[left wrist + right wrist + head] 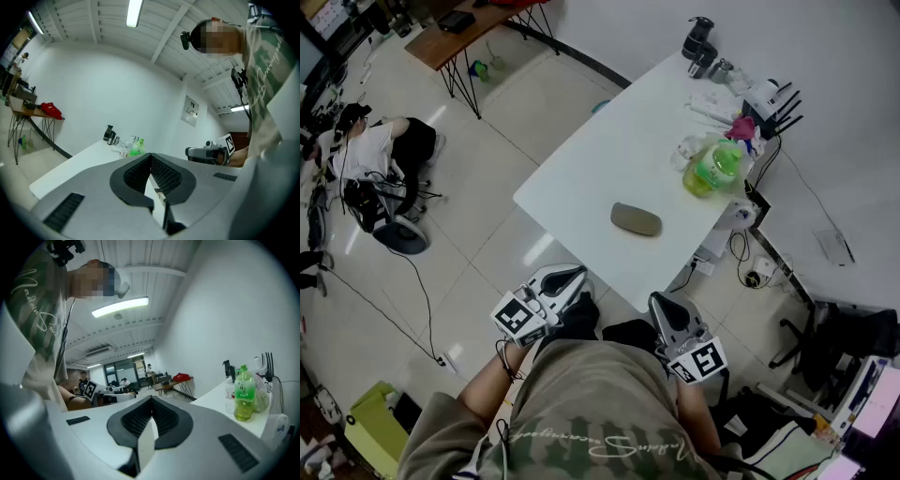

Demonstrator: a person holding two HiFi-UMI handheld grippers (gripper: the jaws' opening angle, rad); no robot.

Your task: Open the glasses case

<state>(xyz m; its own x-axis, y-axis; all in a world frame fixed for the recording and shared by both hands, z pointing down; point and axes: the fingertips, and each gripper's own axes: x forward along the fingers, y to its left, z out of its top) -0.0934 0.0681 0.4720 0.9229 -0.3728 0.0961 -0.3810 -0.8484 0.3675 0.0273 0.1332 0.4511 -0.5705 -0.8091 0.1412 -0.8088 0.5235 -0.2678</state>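
The glasses case [636,219], a closed grey-olive oval, lies on the white table [581,178] near its front corner. Both grippers hang close to my body, below that corner and short of the case. My left gripper [572,274] is shut with nothing between its jaws, as its own view shows [151,158]. My right gripper [659,300] is also shut and empty [151,401]. The case is in neither gripper view. Each gripper view catches the other gripper: the right gripper [208,152] and the left gripper's marker cube [89,389].
A green bottle [713,169], clear containers, a black bottle [698,37] and a router with antennas [772,97] crowd the table's far end. Cables and a power strip [741,246] lie on the floor to the right. A seated person [375,150] is at far left.
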